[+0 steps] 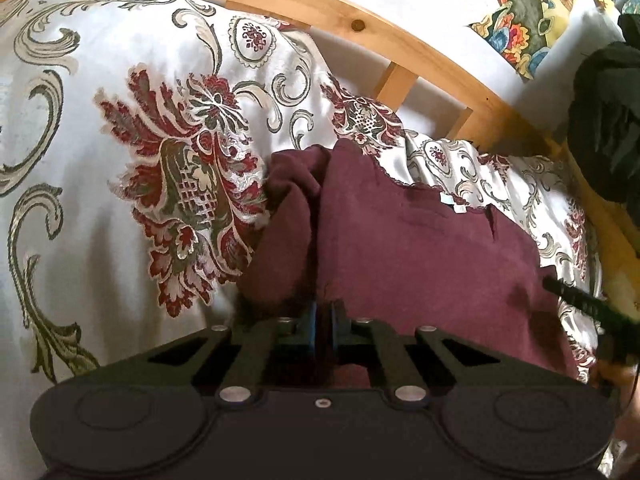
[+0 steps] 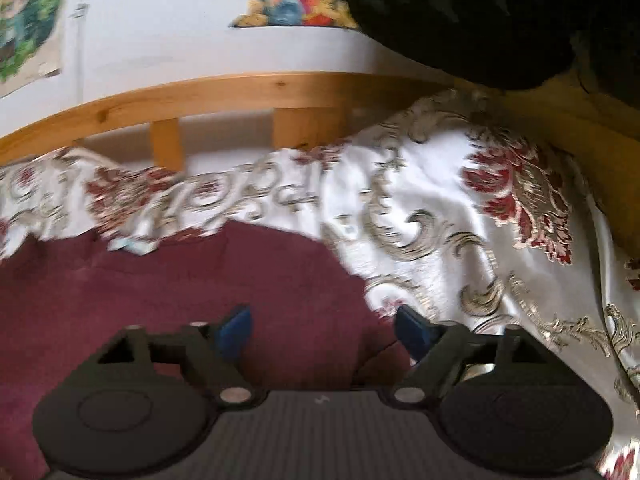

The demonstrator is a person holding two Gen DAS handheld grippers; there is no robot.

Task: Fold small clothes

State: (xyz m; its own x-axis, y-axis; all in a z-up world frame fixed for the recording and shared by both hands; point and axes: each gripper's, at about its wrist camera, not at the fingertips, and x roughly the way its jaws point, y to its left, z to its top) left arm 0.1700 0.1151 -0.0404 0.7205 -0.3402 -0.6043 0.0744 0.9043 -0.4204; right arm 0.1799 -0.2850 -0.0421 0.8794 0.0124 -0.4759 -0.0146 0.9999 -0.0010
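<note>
A maroon knitted garment (image 1: 420, 240) lies on the patterned bedspread, its neckline and a small white label (image 1: 452, 204) at the far edge and a loose fold bunched at its left side. My left gripper (image 1: 324, 312) is shut on the near edge of this garment, with cloth pinched between the blue pads. In the right wrist view my right gripper (image 2: 324, 328) stands open just above the right part of the garment (image 2: 160, 280), nothing gripped between its pads. A black finger (image 1: 576, 300) of the right gripper shows at the garment's right edge in the left wrist view.
The white bedspread (image 1: 100, 160) with red and green floral print covers the bed. A wooden bed rail (image 1: 360, 24) runs along the far side against a white wall with colourful pictures (image 1: 532, 12). A dark bundle of cloth (image 2: 480, 20) hangs at the upper right.
</note>
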